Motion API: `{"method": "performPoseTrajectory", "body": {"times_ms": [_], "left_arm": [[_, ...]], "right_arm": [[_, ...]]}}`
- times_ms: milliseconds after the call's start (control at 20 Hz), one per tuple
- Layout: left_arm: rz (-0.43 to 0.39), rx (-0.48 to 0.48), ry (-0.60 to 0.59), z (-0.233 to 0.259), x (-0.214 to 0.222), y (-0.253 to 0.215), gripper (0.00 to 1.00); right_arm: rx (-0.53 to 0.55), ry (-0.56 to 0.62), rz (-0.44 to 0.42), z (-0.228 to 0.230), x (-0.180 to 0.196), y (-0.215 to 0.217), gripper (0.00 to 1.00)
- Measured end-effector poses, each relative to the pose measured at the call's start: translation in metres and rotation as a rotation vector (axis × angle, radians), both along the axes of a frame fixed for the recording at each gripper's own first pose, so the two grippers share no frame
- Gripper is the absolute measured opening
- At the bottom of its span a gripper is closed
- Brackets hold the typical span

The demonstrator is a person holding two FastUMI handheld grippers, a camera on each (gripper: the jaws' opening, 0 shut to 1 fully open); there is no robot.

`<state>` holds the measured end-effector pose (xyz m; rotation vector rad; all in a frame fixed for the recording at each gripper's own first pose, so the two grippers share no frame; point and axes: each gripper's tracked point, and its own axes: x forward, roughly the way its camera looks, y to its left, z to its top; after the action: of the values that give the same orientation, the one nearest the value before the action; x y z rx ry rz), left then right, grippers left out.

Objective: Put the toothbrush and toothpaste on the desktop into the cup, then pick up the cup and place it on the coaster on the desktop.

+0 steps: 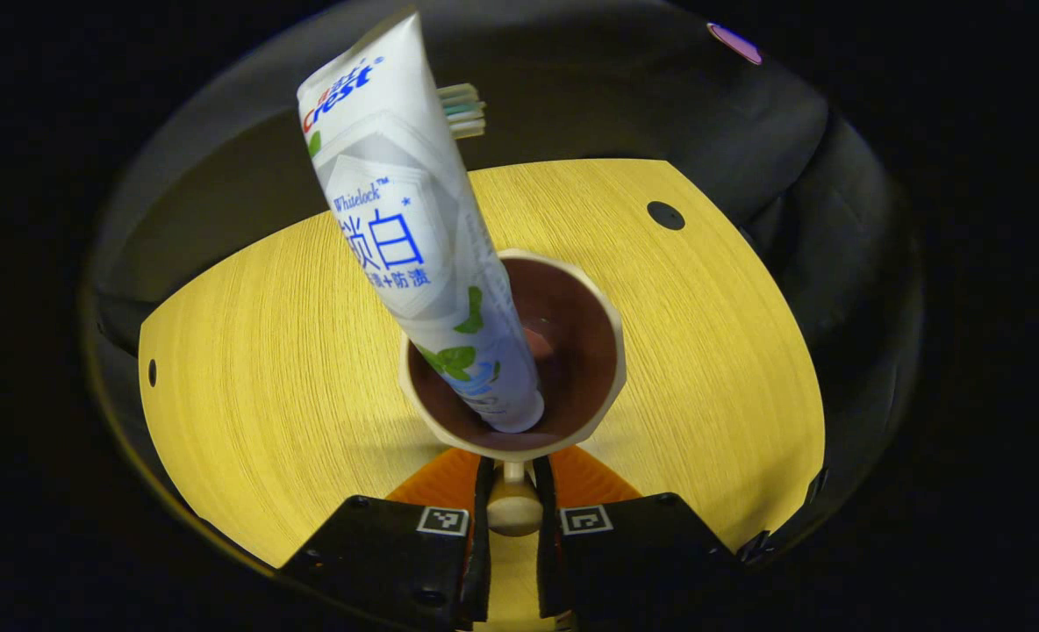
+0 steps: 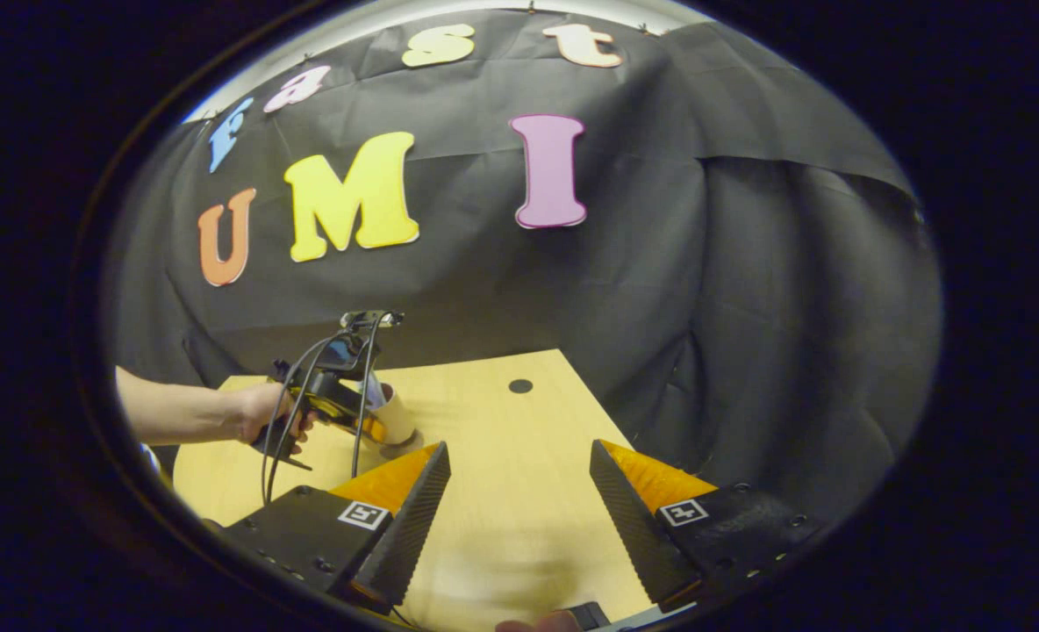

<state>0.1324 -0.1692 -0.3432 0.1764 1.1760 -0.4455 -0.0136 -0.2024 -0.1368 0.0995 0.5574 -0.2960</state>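
Just ahead of the left gripper (image 1: 512, 505), the cup (image 1: 603, 351) stood upright on the table (image 1: 265, 351), its pale rim open toward the camera and its inside dark. Out of it rose the toothpaste (image 1: 405, 219), cap end down against the near inner wall and the flat crimped end leaning up and away to the left. Behind the tube's upper part, the bristled head of the toothbrush (image 1: 464, 111) stuck out to the right; its handle was hidden by the tube, so how it sat in the cup could not be told. The left gripper's fingers were drawn close together, clamped on the cup's handle (image 1: 513, 506), a rounded pale knob between them. Under the cup's near edge an orange surface showed on either side of the fingers; whether it was the coaster could not be told.

Farther off, in the right gripper view, the left gripper (image 2: 370, 426) showed at the cup (image 2: 394, 420), held by a person's hand (image 2: 261, 412) with cables trailing from it. The right gripper (image 2: 519, 491) hung over bare table (image 2: 519, 421) to the right of the cup, well apart from it, its fingers spread wide with nothing between them.
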Motion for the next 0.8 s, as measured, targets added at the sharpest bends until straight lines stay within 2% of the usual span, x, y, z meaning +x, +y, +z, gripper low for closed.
{"method": "performPoseTrajectory", "body": {"times_ms": [150,200,300,400,450,500,550,600,800], "left_arm": [[0.019,0.019,0.028,-0.011,-0.002,0.002,0.24],[0.023,0.023,0.040,-0.012,-0.003,0.003,0.29],[0.000,0.000,0.020,-0.010,0.002,0.000,0.27],[0.002,0.019,-0.007,-0.006,0.008,0.003,0.35],[0.005,0.018,-0.014,-0.004,0.009,0.002,0.46],[0.009,0.020,-0.019,-0.003,0.008,0.000,0.62],[0.009,0.017,-0.027,0.003,-0.002,0.000,0.83],[0.010,0.019,-0.035,0.010,0.005,0.001,0.81],[0.028,-0.007,-0.047,0.030,-0.005,0.009,0.90]], "right_arm": [[-0.001,0.015,-0.016,-0.007,-0.009,-0.007,0.93],[-0.001,0.020,-0.014,-0.008,-0.010,-0.005,0.93],[-0.002,0.027,-0.013,-0.011,-0.010,-0.002,0.95],[0.000,0.033,-0.007,-0.013,-0.007,0.004,0.96],[-0.002,0.032,-0.001,-0.012,-0.005,0.007,0.96],[-0.006,0.029,0.003,-0.011,-0.004,0.010,0.96],[-0.009,0.020,0.003,-0.008,-0.004,0.011,0.96],[-0.008,0.013,-0.001,-0.006,-0.004,0.012,0.96],[-0.013,0.004,-0.012,-0.006,-0.009,0.015,0.96]]}}
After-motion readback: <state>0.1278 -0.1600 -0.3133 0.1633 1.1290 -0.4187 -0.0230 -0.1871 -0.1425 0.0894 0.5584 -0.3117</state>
